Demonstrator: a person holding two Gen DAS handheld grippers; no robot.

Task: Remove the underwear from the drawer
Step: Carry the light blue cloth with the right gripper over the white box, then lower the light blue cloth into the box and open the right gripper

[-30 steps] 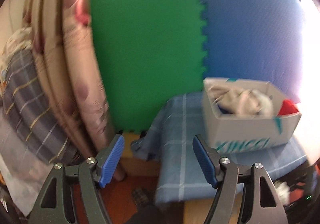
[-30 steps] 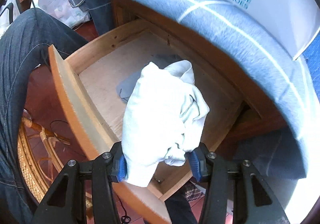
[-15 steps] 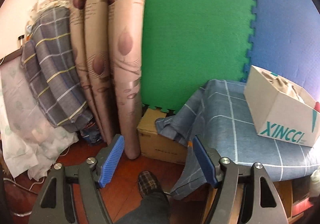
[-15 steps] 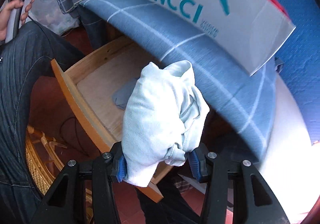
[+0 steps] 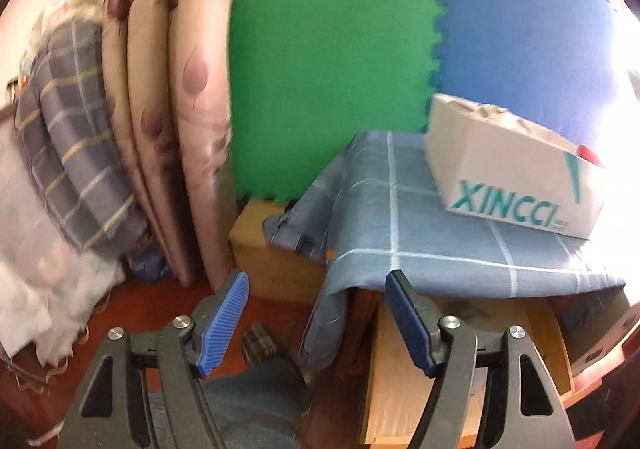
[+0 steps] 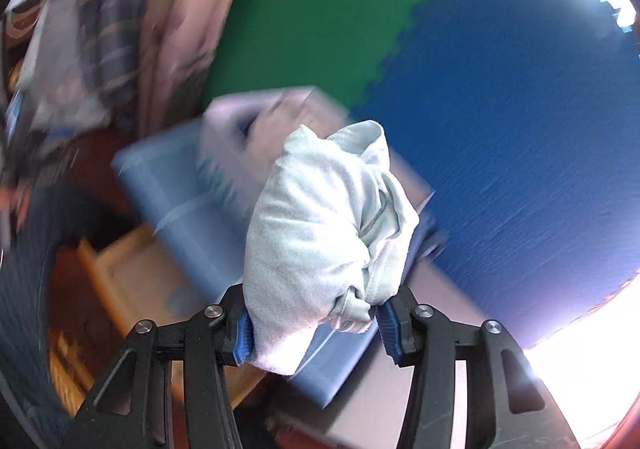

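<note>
One underwear (image 6: 320, 225) (pale, bunched) clamped in right gripper (image 6: 316, 329) jaws; left gripper (image 5: 316, 321) jaws apart, empty.

Behind the bunched pale-blue cotton underwear (image 6: 320, 225), much of the white cardboard shoebox (image 6: 260, 117) is hidden, and its lettering is smeared by blur. Left of the underwear, the open wooden drawer (image 6: 132, 277) is blurred and its contents cannot be made out.

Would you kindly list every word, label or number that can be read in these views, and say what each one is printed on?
"XINCCI": teal capitals on the side of the white shoe box.
Small print beside it on the box: too small to read.
Right wrist view: the box lettering is blurred, unreadable.
</note>
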